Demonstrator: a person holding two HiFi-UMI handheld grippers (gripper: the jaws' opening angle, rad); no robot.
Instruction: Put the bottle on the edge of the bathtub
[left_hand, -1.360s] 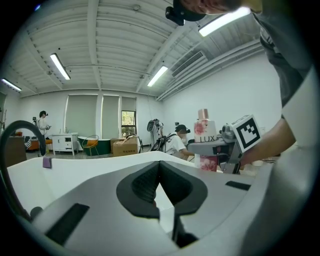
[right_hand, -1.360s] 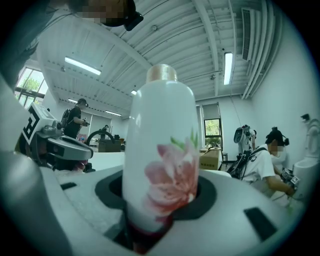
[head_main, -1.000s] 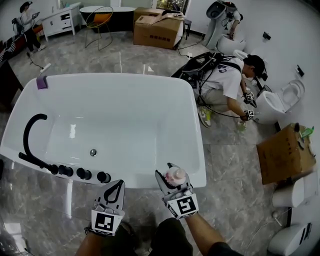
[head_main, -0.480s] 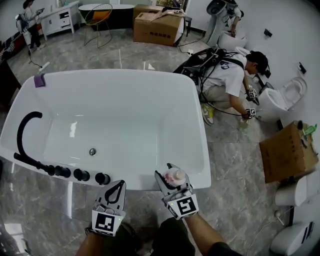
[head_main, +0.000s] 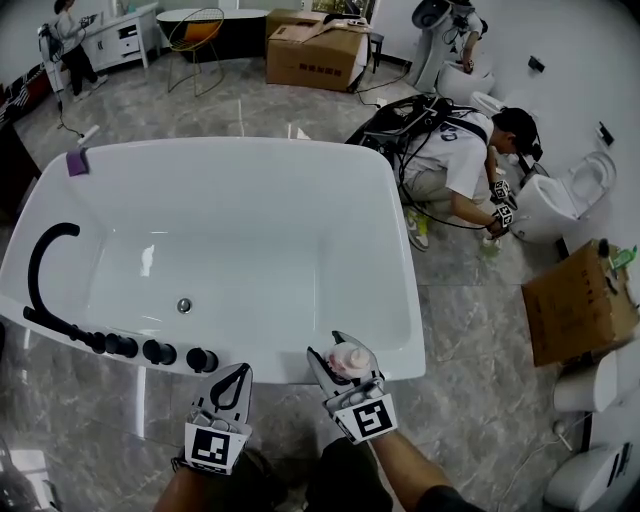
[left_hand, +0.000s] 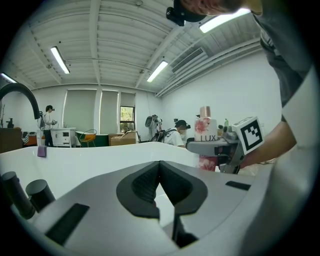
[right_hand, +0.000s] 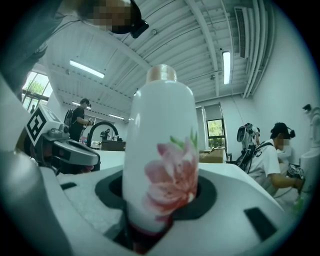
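From where I stand, the carrying step is in hand: the right gripper (head_main: 338, 358) holds the bottle (head_main: 351, 356) upright, its jaws clamped on the lower body, and it hangs right at the near rim of the bathtub (head_main: 408, 300), close to the right-hand corner. I judge the bottle is not yet set down; the next move calls for lowering it flat onto the narrow white ledge, keeping it upright, then letting the jaws part without tipping it into the basin or onto the floor. The left gripper (head_main: 238, 373) waits beside it, just short of the tub, its jaws pressed together with nothing between them. The head view alone gives the layout: the black faucet (head_main: 38, 268) and knobs (head_main: 160, 352) sit on the same near rim well to the left, so the landing spot is bare, and a person (head_main: 455, 160) crouches on the floor beyond the tub's far corner. The right gripper view shows what the overhead look hides: the bottle (right_hand: 160, 165) is white with a pink flower and a pinkish cap, seated deep between the pads. The left gripper view catches the bottle (left_hand: 206, 136) side-on, with its lettering and reddish base, though I cannot tell from it whether the base touches the rim
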